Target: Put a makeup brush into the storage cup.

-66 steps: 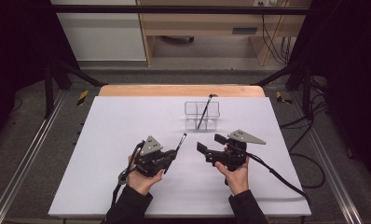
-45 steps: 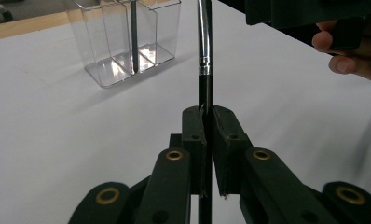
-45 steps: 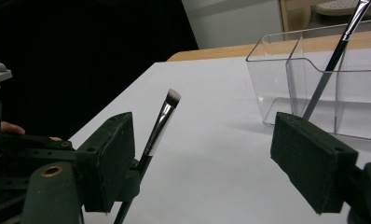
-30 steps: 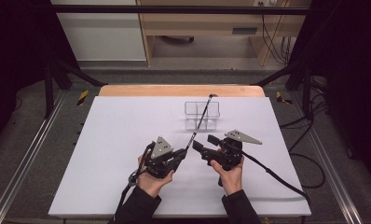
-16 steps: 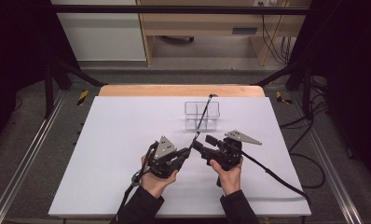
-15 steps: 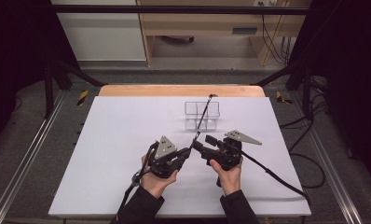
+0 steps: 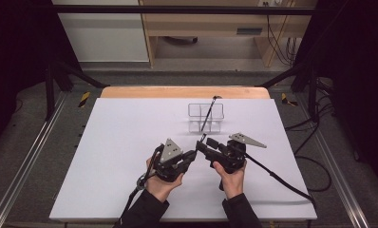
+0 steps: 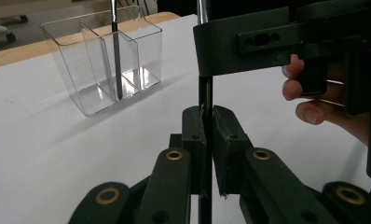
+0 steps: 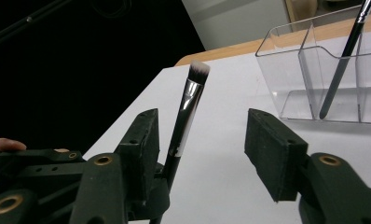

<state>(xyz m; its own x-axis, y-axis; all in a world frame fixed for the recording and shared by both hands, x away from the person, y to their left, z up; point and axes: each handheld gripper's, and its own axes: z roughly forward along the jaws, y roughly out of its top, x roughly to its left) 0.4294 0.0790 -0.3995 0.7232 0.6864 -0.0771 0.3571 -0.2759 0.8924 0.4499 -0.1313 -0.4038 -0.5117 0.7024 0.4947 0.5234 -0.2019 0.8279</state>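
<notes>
Centrally, makeup brush (image 9: 186,114) standing upright between both grippers, above white table (image 7: 120,142), near clear organizer (image 7: 205,116).
Left gripper (image 8: 207,140) jaws clamping on brush handle; lower handle hiding between pads.
Right gripper (image 9: 202,154) jaws spreading wide around brush ferrule, neither pad visibly touching it.
Bristle tip white, ferrule silver; handle lettering too small for reading.
Organizer holding second brush (image 9: 344,56), leaning in one compartment, head cut off by frame edge.
</notes>
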